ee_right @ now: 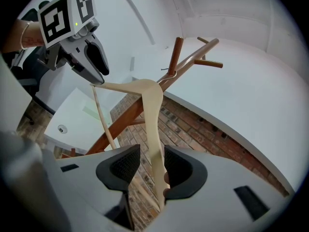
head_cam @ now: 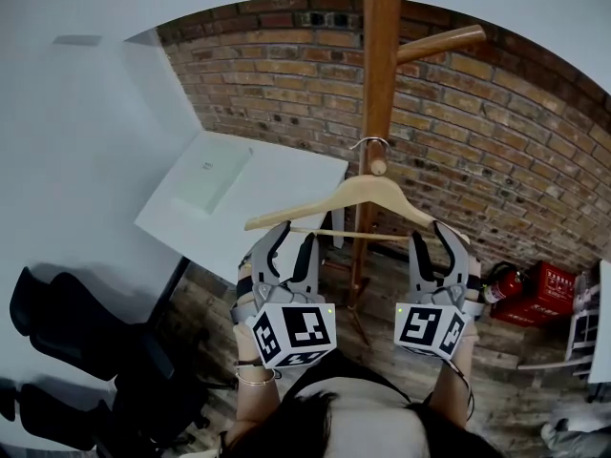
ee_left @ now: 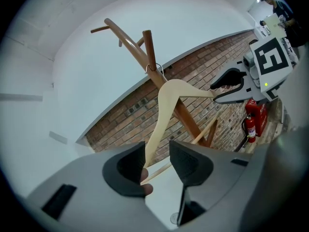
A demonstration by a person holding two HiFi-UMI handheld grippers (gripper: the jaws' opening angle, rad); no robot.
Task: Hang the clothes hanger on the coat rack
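1. You are holding the left gripper (head_cam: 294, 239) around the left end of the wooden hanger (head_cam: 368, 191). Its jaws are standing apart, with a gap showing between the wood and one pad.
2. Your right gripper (head_cam: 430, 239) is standing wide open. The hanger's right arm is passing between its pads without being clamped.
3. The hanger is hanging by its metal hook (head_cam: 370, 143) over a short peg (head_cam: 379, 167) of the coat rack (head_cam: 380, 65), close against the post.
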